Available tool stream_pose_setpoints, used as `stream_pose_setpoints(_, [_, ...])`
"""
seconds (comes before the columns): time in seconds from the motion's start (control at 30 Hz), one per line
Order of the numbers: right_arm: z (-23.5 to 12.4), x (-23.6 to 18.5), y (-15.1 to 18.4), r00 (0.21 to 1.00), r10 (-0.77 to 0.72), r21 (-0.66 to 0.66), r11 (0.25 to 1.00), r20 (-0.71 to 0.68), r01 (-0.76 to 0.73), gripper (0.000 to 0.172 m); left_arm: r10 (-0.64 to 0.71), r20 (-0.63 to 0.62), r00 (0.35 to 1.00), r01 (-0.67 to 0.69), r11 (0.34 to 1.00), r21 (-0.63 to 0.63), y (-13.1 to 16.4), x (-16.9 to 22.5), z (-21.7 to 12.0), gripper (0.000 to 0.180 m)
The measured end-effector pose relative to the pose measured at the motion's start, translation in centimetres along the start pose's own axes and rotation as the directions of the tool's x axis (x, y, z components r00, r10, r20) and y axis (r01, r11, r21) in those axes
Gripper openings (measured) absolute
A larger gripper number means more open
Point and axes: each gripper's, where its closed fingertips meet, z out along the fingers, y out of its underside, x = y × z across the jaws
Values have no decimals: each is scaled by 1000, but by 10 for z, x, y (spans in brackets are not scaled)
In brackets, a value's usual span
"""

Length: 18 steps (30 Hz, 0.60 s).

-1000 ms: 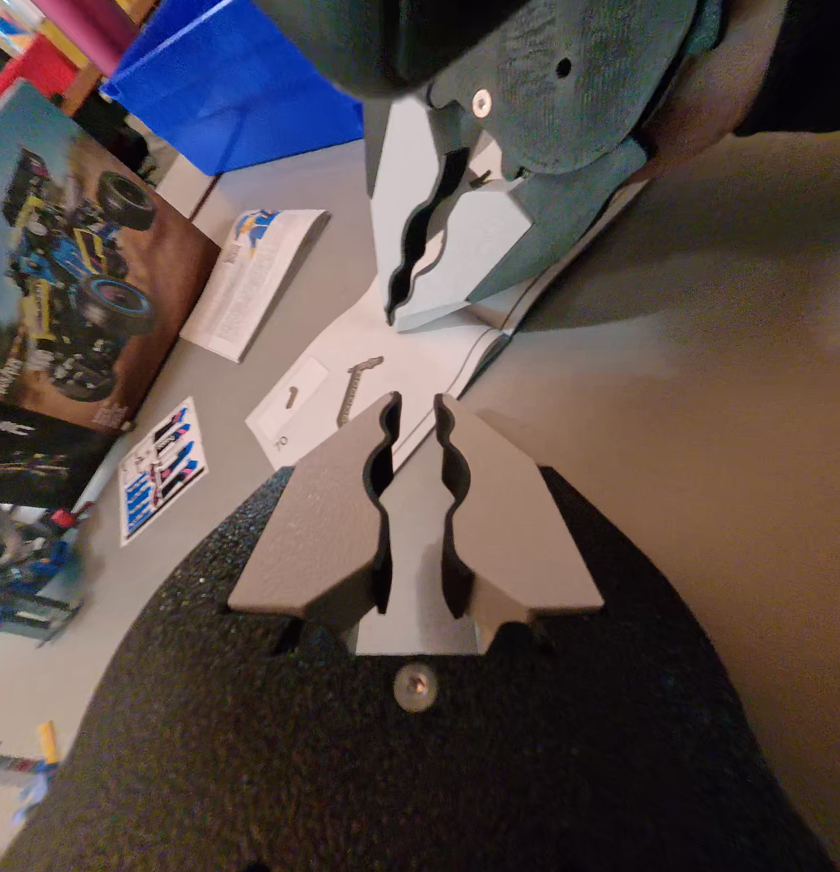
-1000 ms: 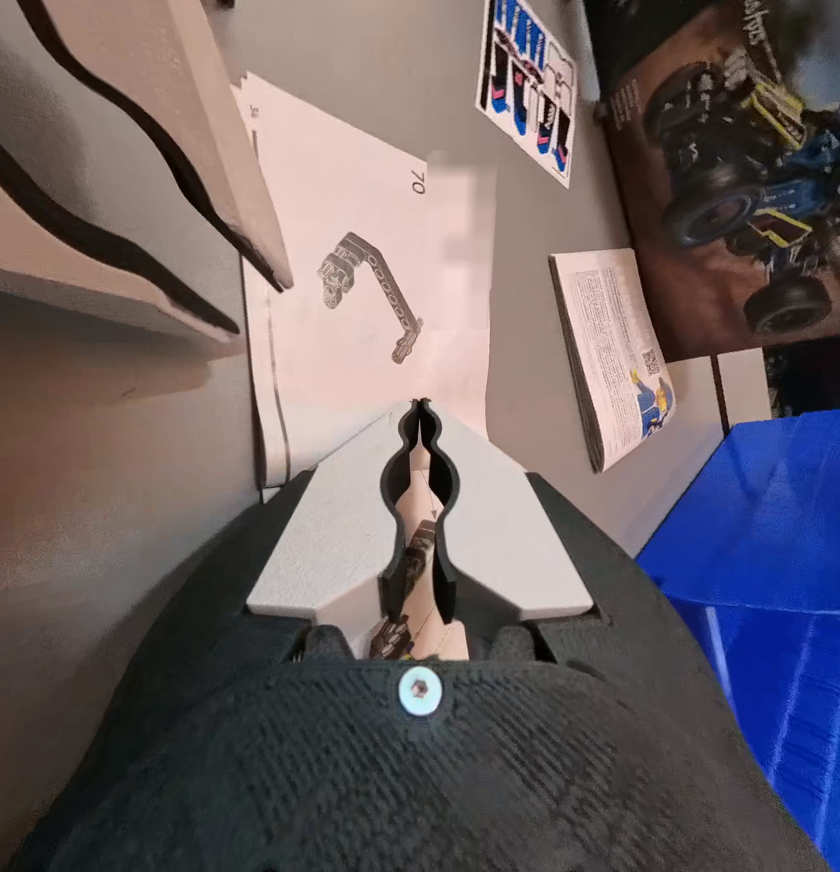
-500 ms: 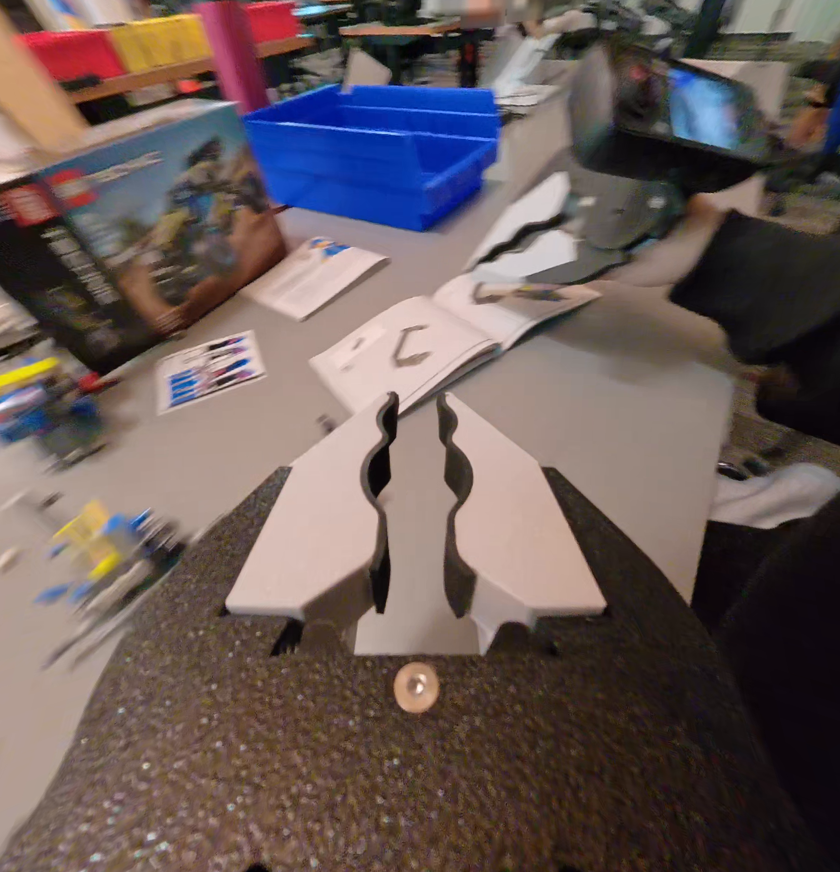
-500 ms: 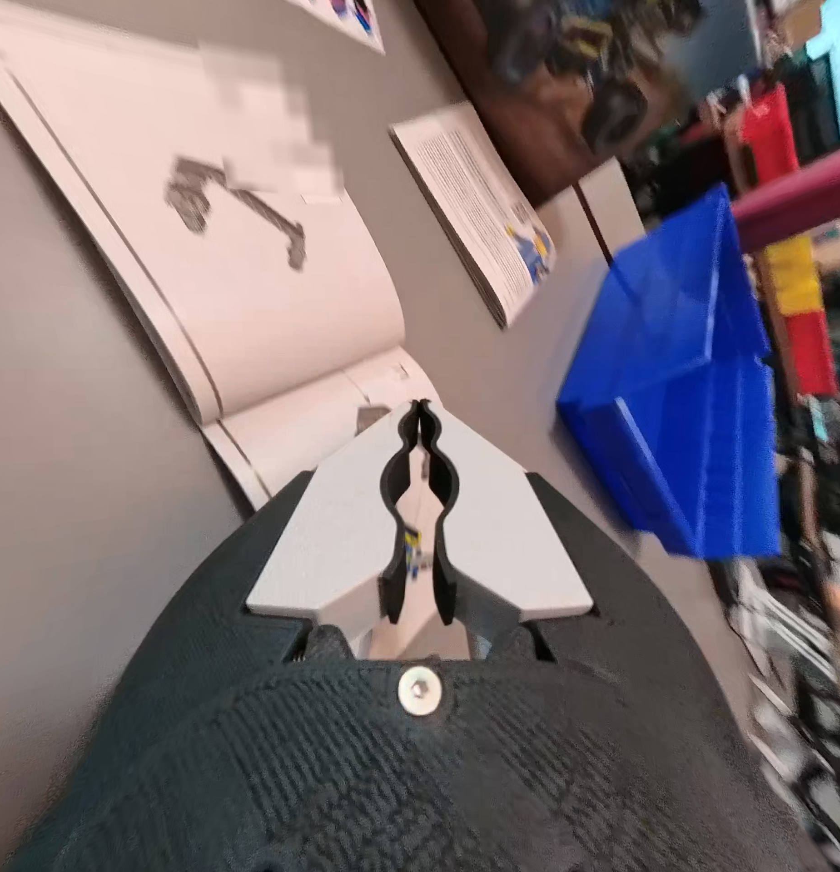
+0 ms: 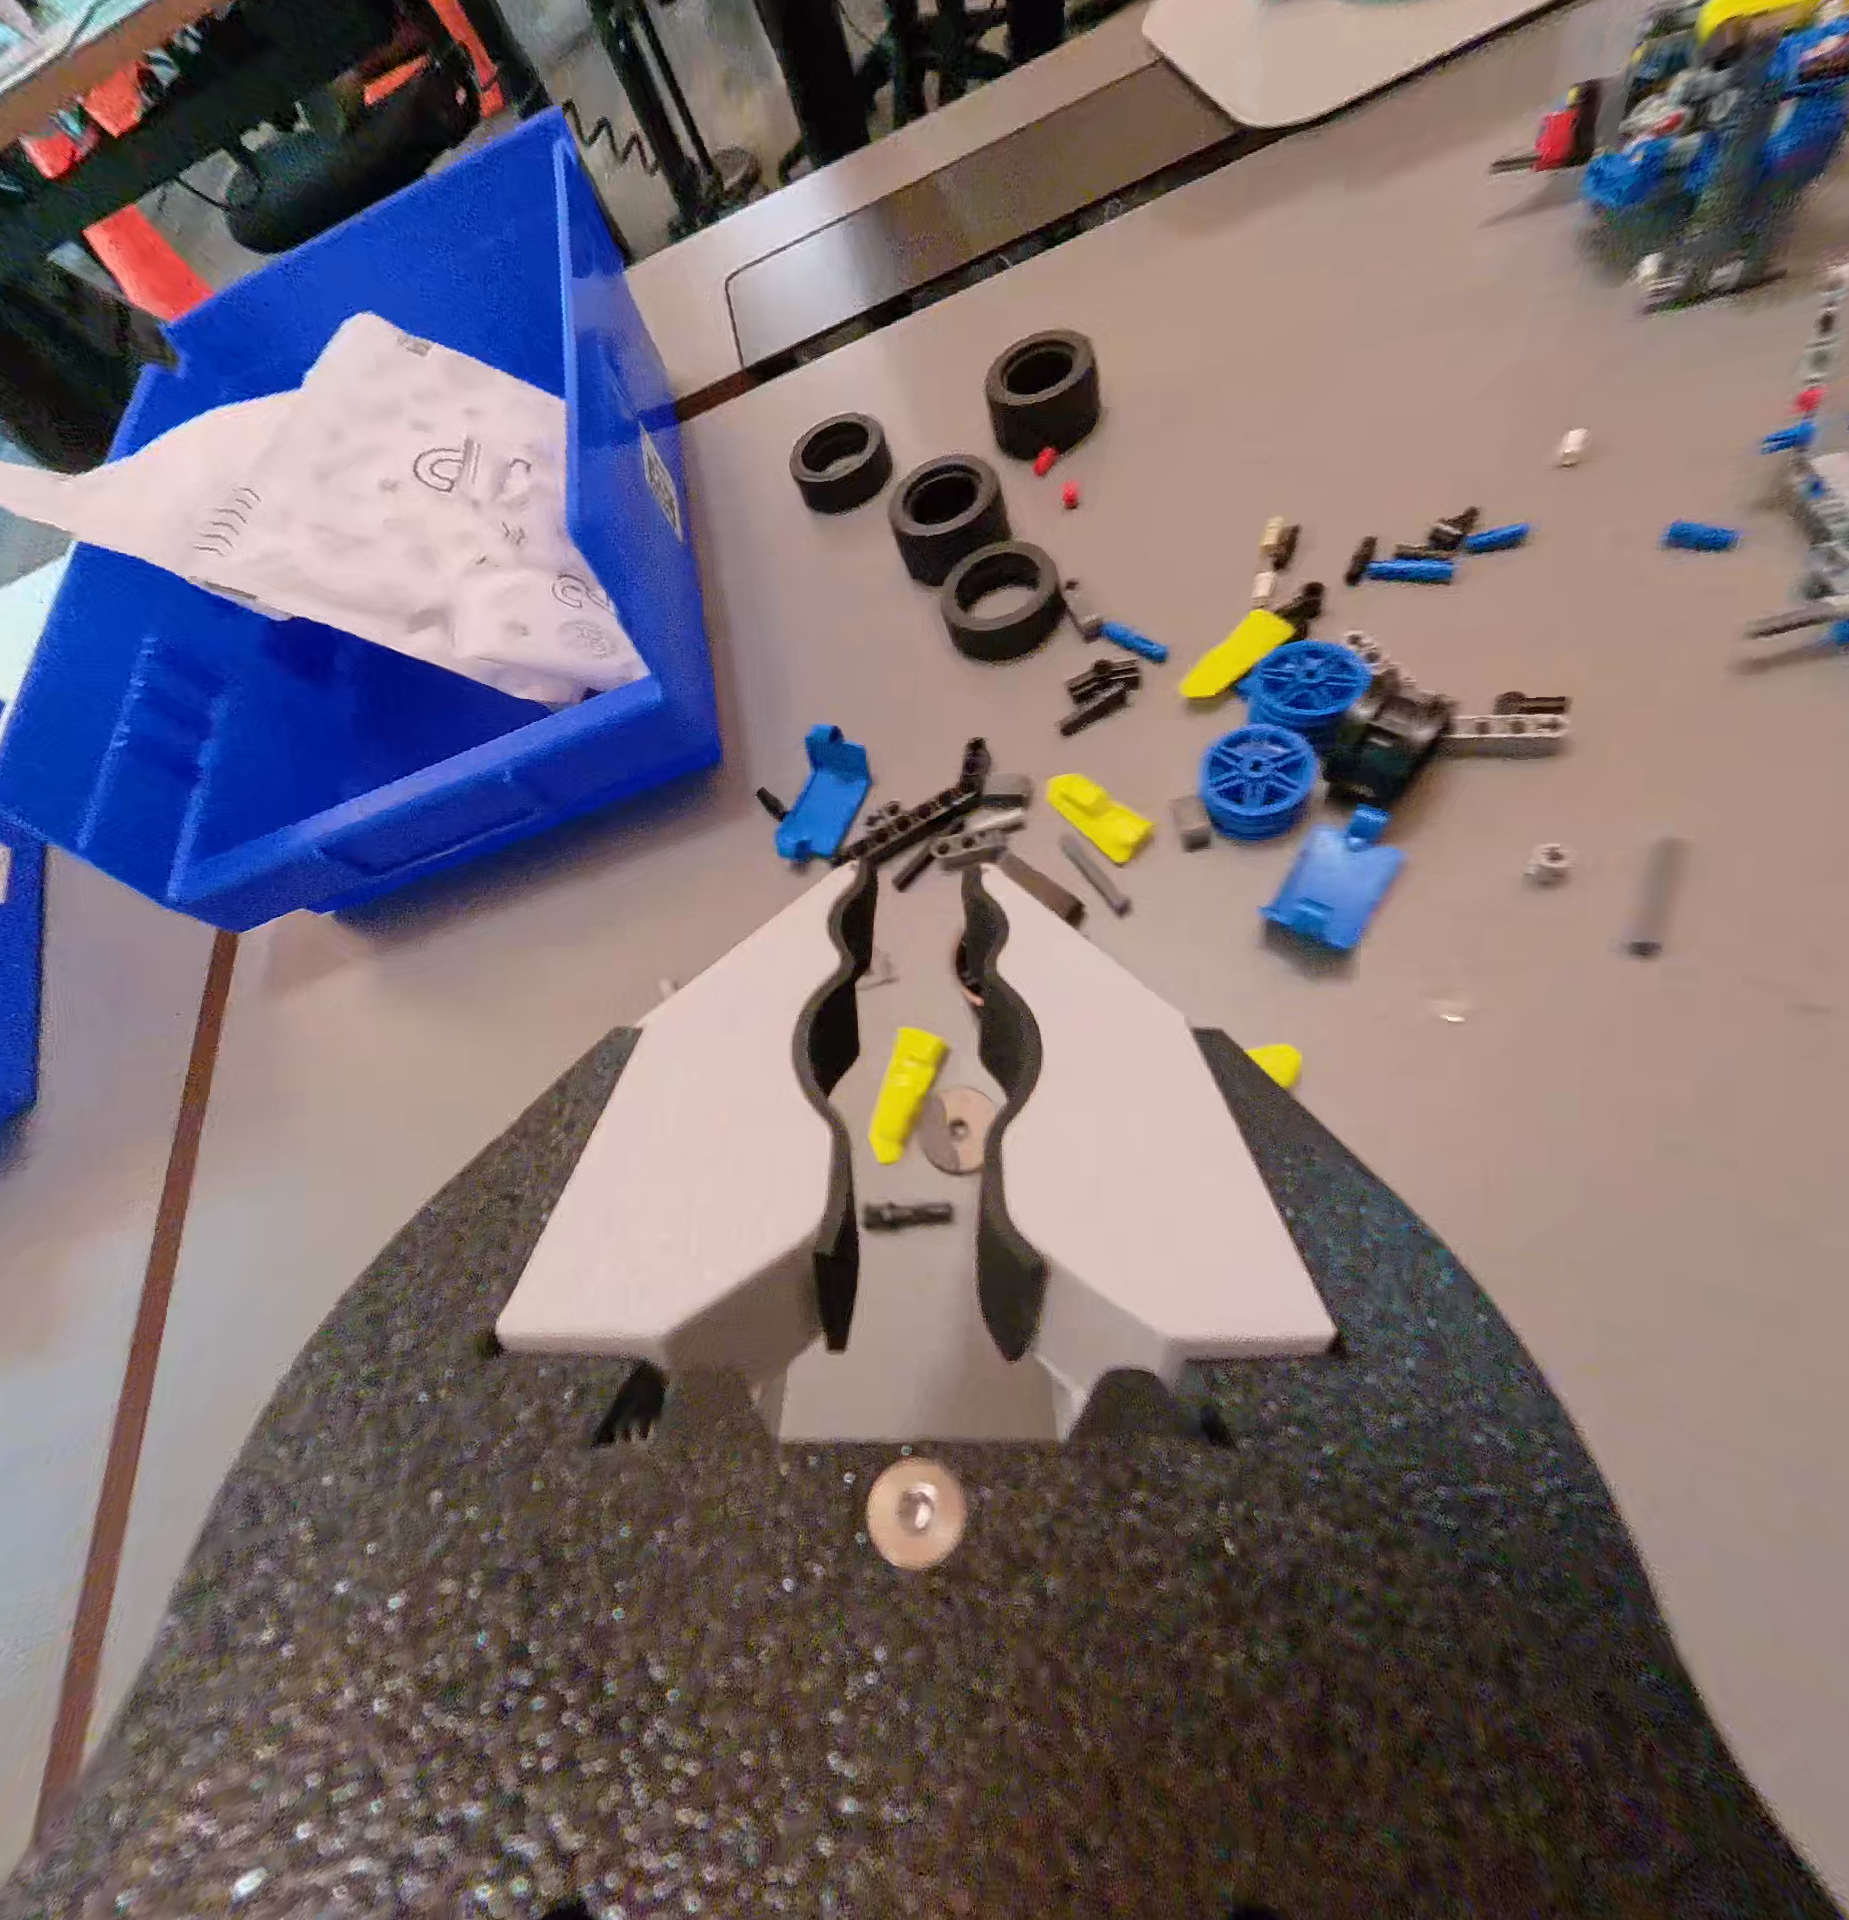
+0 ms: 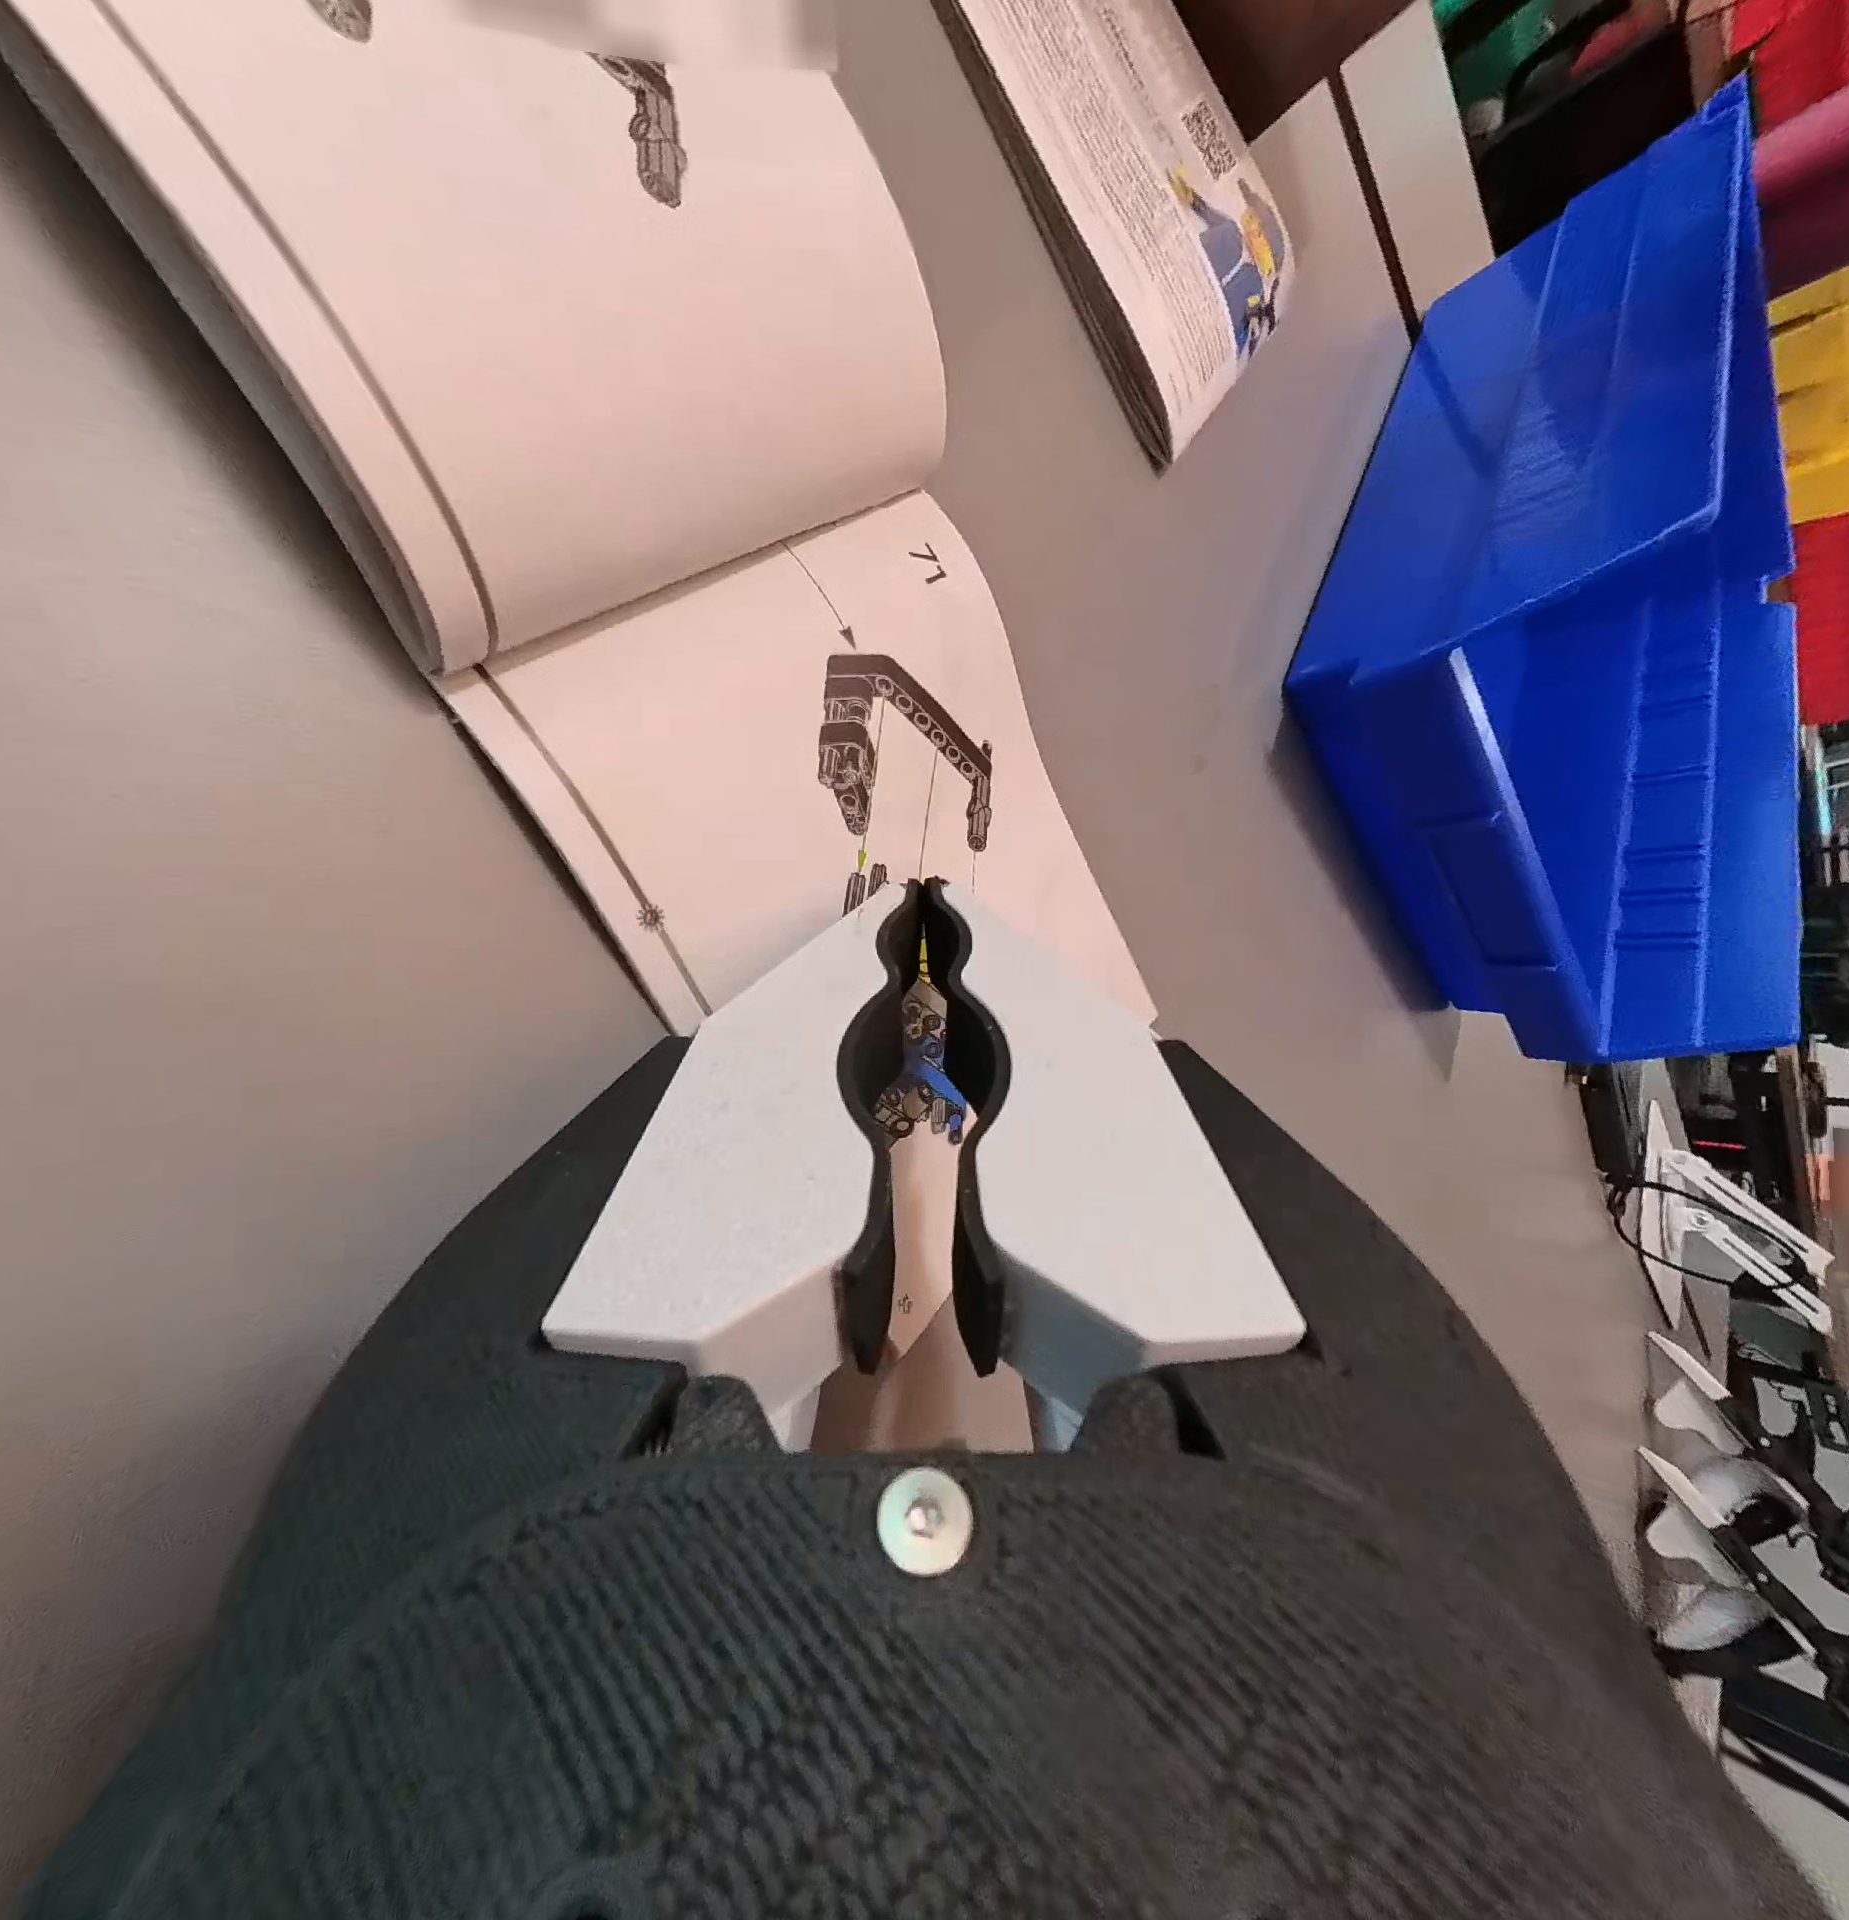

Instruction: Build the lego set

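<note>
Your left gripper (image 5: 915, 873) hangs over the grey worktop (image 5: 1419, 1299), fingers apart with a narrow gap and nothing between the pads. Just ahead of the fingertips lies a small heap of dark pieces: a bent black beam with holes (image 5: 925, 810) and short grey pins and axles (image 5: 987, 847) beside it. A blue panel piece (image 5: 821, 795) lies just left of that heap, a yellow piece (image 5: 1096, 816) just right.

Seen through the gap between the fingers, down on the worktop: a yellow wedge (image 5: 904, 1091), a round grey washer-like disc (image 5: 959, 1127), a short black pin (image 5: 907, 1212).

Farther out: four black tyres (image 5: 946, 509) in a loose cluster, two blue wheel hubs (image 5: 1278, 738), a larger blue panel (image 5: 1330, 883), scattered blue and black pins. A part-built blue model (image 5: 1730, 145) stands at the far right, blurred. To the left, a blue bin (image 5: 400, 665) holds crumpled white printed paper (image 5: 400, 520).

Your right gripper (image 6: 922, 885) has its fingertips pressed together at the tip, with nothing clamped. It hovers over the lower page of an open instruction booklet (image 6: 691, 364) that shows a drawing of a bent beam assembly. A second, closed booklet (image 6: 1138, 208) lies beyond it, and a blue bin (image 6: 1585, 675) sits well to the right on the worktop (image 6: 172, 831).
</note>
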Motion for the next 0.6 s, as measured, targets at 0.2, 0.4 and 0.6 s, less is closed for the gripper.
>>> stream_pose_setpoints(0.2, [0, 2, 2, 999, 30, -18, 999, 39, -29, 0, 2, -156, 988, -13, 997, -71, -1, -9, 48, 13])
stream_pose_setpoints(0.4, [-17, 25, -18, 984, 141, 124, 984, -108, -128, 0, 66, -318, 946, -109, 987, -120, -10, 28, 86, 14])
stream_pose_setpoints(0.6, [-25, 36, -25, 953, 131, 160, 983, -274, -90, 0, 112, -456, 883, -215, 960, -180, -3, 71, 100, 11])
